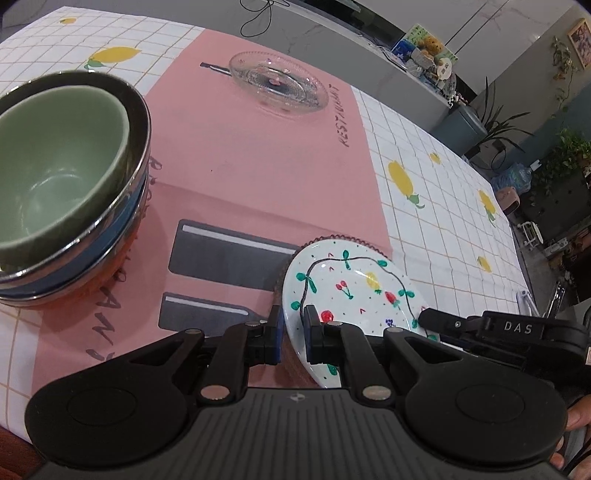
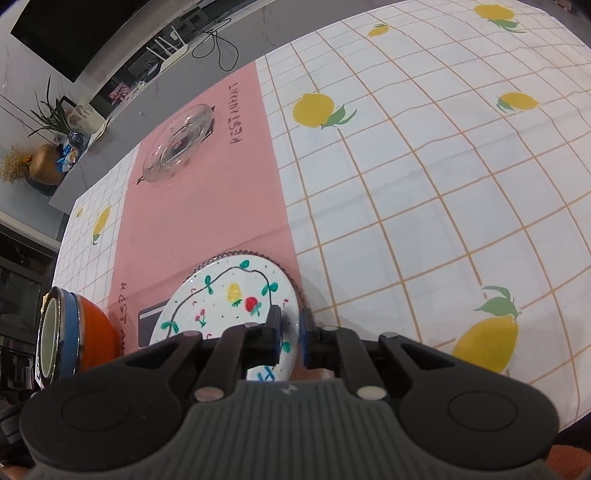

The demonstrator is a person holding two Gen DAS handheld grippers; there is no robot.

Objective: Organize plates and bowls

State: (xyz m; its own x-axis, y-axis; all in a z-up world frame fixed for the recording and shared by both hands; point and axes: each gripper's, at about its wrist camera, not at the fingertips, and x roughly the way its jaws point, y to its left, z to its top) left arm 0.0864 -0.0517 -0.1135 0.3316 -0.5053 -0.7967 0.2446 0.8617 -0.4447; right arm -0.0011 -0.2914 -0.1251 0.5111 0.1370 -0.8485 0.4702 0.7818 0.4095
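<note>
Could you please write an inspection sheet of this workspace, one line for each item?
Surface: table under a white checked cloth with lemons; pink placemat on it.
Job's things: painted plate lies on a beaded plate; glass plate at the far end of the placemat; green bowl nested in a stack of bowls.
Clutter: nothing seen on the table.
Grippers: left gripper shut on the painted plate's rim; right gripper at the opposite rim, one finger on each side, contact unclear.
Cables: black cable on the counter behind.
Surroundings: potted plants, shelves, counter items.
</note>
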